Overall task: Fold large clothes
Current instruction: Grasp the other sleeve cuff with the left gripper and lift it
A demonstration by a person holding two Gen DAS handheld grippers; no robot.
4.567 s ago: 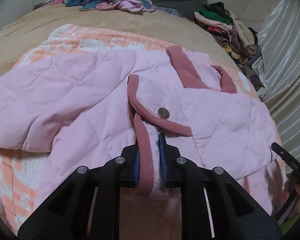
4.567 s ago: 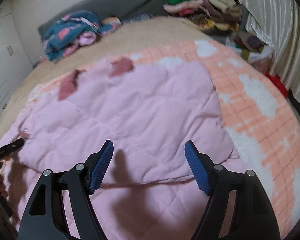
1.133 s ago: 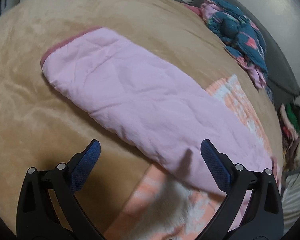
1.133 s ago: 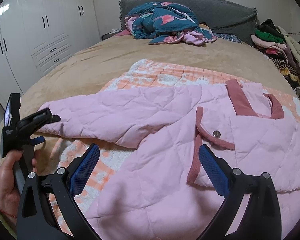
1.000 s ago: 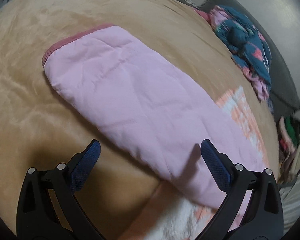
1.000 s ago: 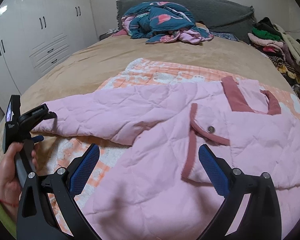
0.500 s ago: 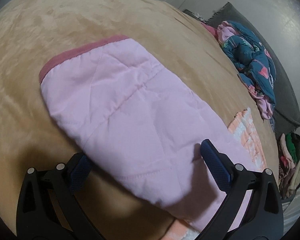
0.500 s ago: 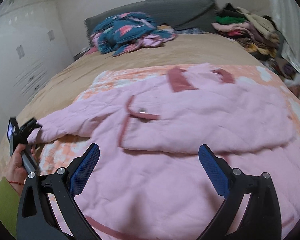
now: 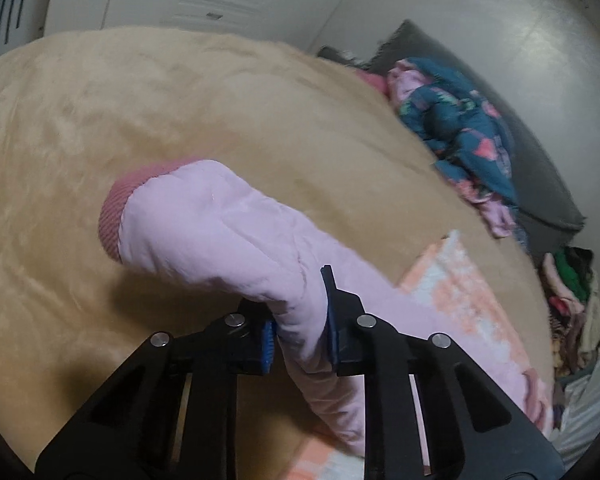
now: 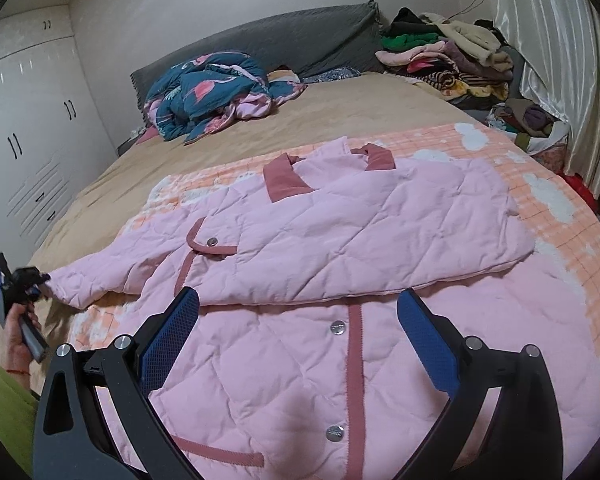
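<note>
A pink quilted jacket (image 10: 364,232) with rose trim lies front up on the orange checked blanket (image 10: 540,184). One sleeve is folded across its chest. The other sleeve (image 9: 220,232), ending in a rose cuff (image 9: 112,216), is raised off the tan bedspread. My left gripper (image 9: 298,320) is closing on this sleeve a little behind the cuff, and both pads press the fabric. In the right wrist view the left gripper (image 10: 32,280) shows at the far left in a hand with a green sleeve. My right gripper (image 10: 298,300) hangs open over the jacket's lower front with nothing between its fingers.
A teal patterned quilt (image 10: 208,88) is heaped by the grey headboard (image 10: 292,36). A pile of clothes (image 10: 448,56) sits at the bed's far right, next to a shiny curtain (image 10: 560,60). White wardrobes (image 10: 28,128) line the left wall. Tan bedspread (image 9: 140,112) surrounds the sleeve.
My left gripper was open over the flat sleeve; it has shut on it near the cuff and lifted it. My right gripper swung right across the jacket, still open.
</note>
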